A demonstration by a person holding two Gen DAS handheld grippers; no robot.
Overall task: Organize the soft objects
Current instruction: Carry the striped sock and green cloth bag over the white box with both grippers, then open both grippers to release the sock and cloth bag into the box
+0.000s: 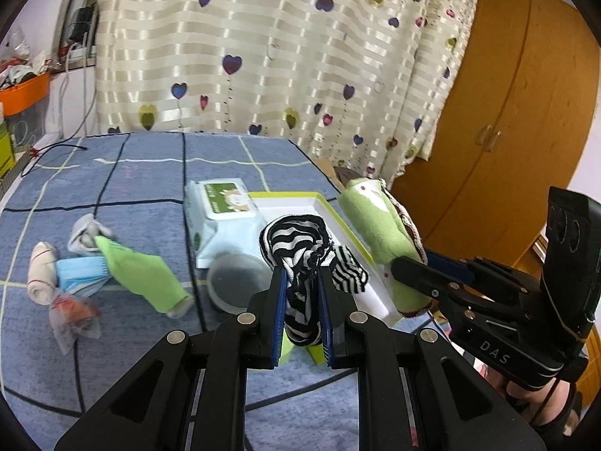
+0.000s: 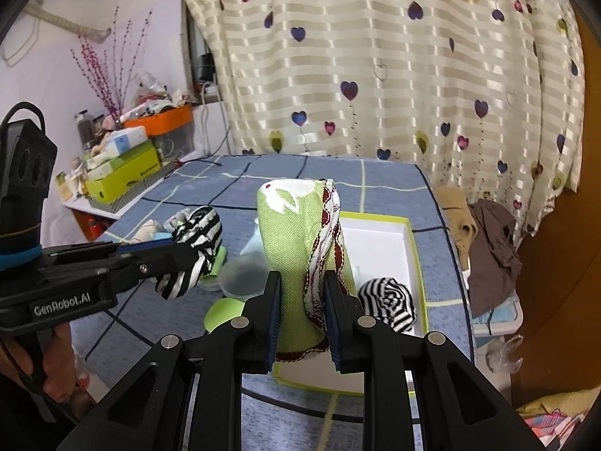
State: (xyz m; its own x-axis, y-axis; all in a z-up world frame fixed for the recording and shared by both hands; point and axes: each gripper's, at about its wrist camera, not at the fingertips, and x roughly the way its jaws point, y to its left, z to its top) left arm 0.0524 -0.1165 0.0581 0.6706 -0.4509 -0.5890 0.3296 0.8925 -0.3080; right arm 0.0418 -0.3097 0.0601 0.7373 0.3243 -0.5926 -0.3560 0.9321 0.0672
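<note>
- The tray (image 2: 409,240), white inside with a lime rim, sits on the blue table (image 1: 150,165); one striped roll (image 2: 388,302) lies in its near right corner.
- The left gripper (image 1: 300,282) is clamped on a striped sock (image 1: 296,248), held up at the tray's left edge.
- The right gripper (image 2: 302,297) is clamped on a green towel roll (image 2: 296,233), held upright above the tray's near left part.
- A wipes pack (image 1: 221,218) lies just left of the tray, with a clear round lid (image 1: 236,278) in front of it.
- Further left lie a green sock (image 1: 146,278), a blue mask (image 1: 80,268) and a white roll (image 1: 41,274).
</note>
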